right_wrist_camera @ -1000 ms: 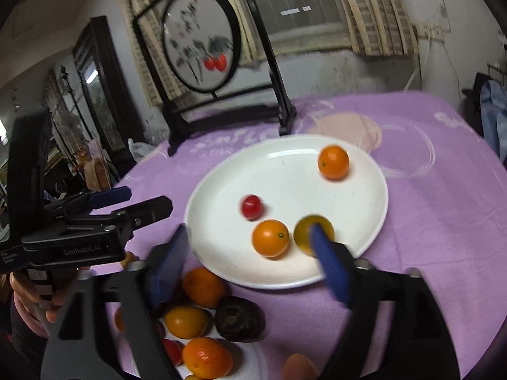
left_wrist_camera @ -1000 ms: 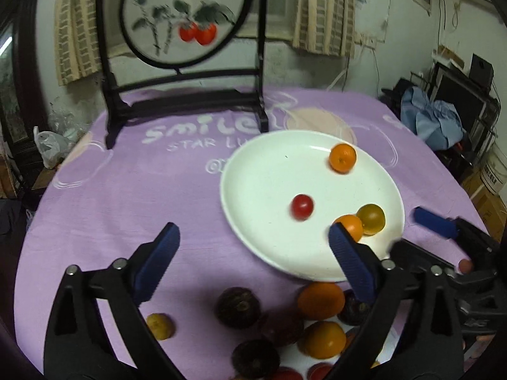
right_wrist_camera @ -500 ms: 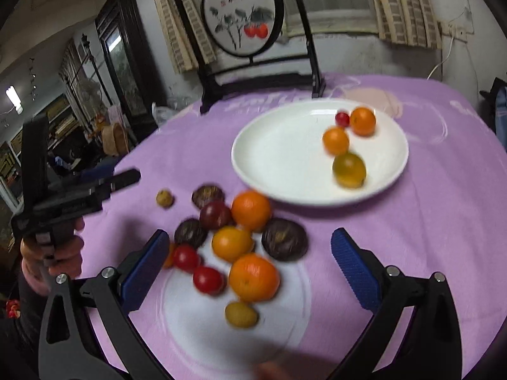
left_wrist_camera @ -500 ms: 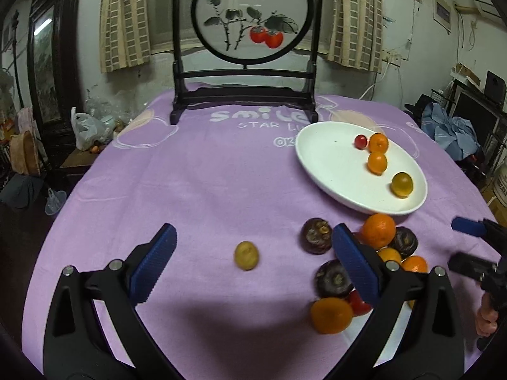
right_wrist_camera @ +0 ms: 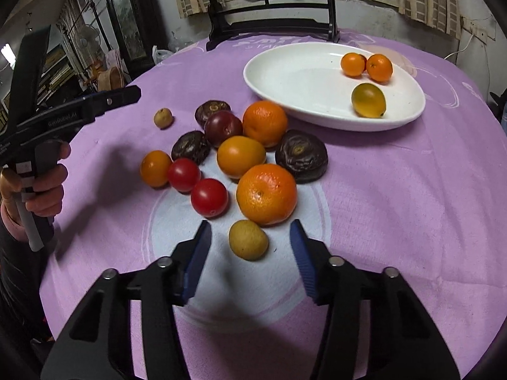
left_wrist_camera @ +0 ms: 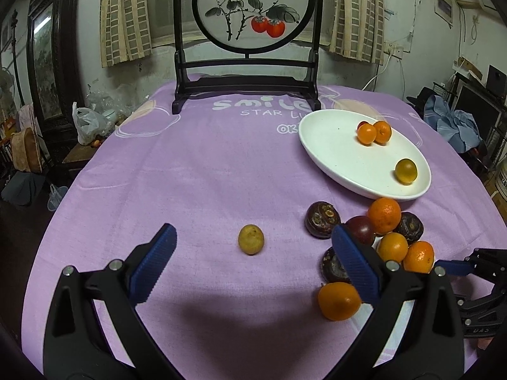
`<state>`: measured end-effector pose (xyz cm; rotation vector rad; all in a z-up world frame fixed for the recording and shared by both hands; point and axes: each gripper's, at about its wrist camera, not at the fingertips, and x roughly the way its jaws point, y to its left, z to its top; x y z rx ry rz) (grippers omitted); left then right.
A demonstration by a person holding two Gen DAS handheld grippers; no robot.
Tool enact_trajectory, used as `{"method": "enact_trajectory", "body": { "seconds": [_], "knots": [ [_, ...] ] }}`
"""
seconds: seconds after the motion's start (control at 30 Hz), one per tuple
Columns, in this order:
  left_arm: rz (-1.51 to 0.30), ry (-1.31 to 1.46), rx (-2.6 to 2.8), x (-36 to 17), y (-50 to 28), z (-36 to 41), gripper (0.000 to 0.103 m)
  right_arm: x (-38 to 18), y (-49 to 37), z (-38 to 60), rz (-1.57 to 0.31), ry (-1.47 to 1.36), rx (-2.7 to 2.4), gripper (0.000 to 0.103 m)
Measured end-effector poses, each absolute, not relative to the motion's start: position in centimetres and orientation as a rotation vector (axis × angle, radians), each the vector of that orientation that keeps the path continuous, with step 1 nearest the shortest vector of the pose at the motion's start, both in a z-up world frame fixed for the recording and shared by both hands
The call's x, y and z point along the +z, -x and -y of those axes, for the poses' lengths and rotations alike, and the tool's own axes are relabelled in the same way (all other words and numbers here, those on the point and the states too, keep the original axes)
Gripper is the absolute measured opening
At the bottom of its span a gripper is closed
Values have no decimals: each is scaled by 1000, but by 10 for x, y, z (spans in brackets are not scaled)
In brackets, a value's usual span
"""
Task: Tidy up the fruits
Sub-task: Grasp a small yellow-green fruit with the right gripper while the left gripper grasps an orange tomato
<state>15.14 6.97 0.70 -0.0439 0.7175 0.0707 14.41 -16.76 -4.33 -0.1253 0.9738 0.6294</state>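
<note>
I find both tongs spread and gripping nothing. My right tongs [right_wrist_camera: 250, 259] bracket a small yellow-brown fruit [right_wrist_camera: 248, 239] (untouched) on the worktop [right_wrist_camera: 396, 190]; the fruit pile [right_wrist_camera: 253, 148] sits at 12 o'clock, the white plate [right_wrist_camera: 301, 95] beyond. My left tongs [left_wrist_camera: 253, 256] face another yellow-brown fruit [left_wrist_camera: 251, 239].

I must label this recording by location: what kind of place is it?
Probably a lived-in home room: a table with a purple printed cloth, a painted round screen on a dark stand, curtained windows, and household clutter along the walls.
</note>
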Motion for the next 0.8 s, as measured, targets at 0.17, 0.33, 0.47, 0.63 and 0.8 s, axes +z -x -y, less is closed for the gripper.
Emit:
{"method": "enact_trajectory", "body": {
  "seconds": [0.17, 0.33, 0.47, 0.63, 0.8],
  "knots": [
    [-718, 46, 72, 8, -151, -70, 100, -48, -140, 163, -987, 154, 642, 36],
    [-725, 49, 65, 7, -147, -70, 100, -48, -141, 167, -982, 156, 623, 26],
    [-762, -2, -107, 4, -138, -59, 100, -37, -145, 182, -954, 64, 636, 26],
    [-772, -141, -249, -9, -119, -31, 90, -32, -148, 191, -940, 23, 611, 26],
    [-849, -181, -283, -30, -125, -18, 67, -33, -147, 190, -949, 27, 606, 26]
  ]
}}
